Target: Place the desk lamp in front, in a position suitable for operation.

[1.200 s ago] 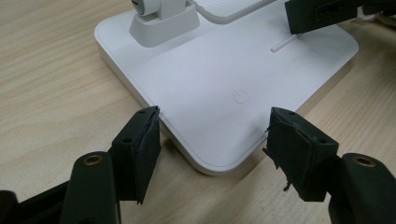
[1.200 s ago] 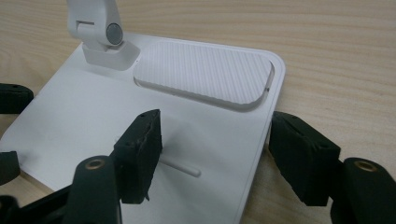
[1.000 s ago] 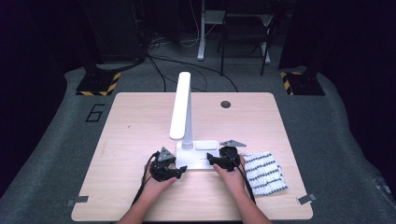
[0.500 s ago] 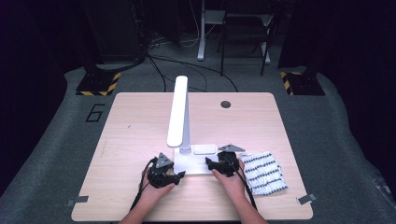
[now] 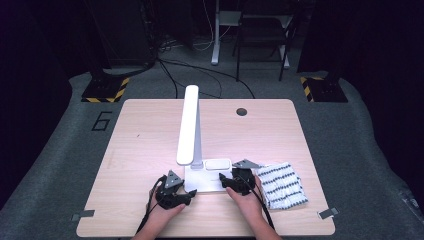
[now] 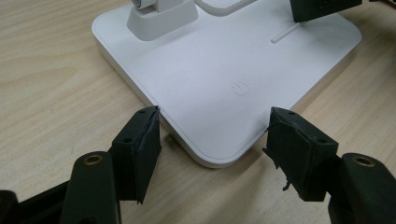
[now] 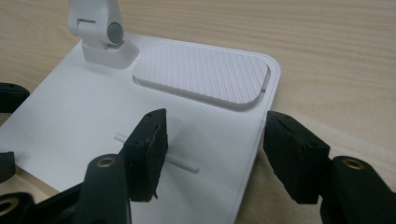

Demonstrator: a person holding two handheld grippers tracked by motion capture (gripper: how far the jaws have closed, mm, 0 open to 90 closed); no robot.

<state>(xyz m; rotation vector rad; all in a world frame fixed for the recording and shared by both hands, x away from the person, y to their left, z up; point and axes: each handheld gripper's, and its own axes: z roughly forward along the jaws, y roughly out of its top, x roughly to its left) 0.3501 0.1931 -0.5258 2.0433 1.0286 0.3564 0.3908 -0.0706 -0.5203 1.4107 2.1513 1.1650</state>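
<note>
White desk lamp (image 5: 192, 145) near the front edge of the wooden worktop (image 5: 150, 135)

Floor marking "6" (image 5: 102, 121); left hand-held gripper (image 6: 212, 140) and right hand-held gripper (image 7: 215, 149) both gape around the lamp base.

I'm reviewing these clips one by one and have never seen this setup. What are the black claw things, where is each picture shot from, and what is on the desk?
No robot here: a person holds a hand tool in each hand, each ending in two black jaws. The high view looks down on the wooden table from the person's side, showing the left gripper and the right gripper. The other two pictures come from small cameras riding on each gripper, looking along its jaws.

On the table stands a white desk lamp on a flat white base, with a striped cloth to its right. The left gripper's jaws are open around a near corner of the base, by a power symbol. The right gripper's jaws are open across the base's side edge, one jaw over the base, near a ribbed pad. Nothing is clamped yet.
</note>
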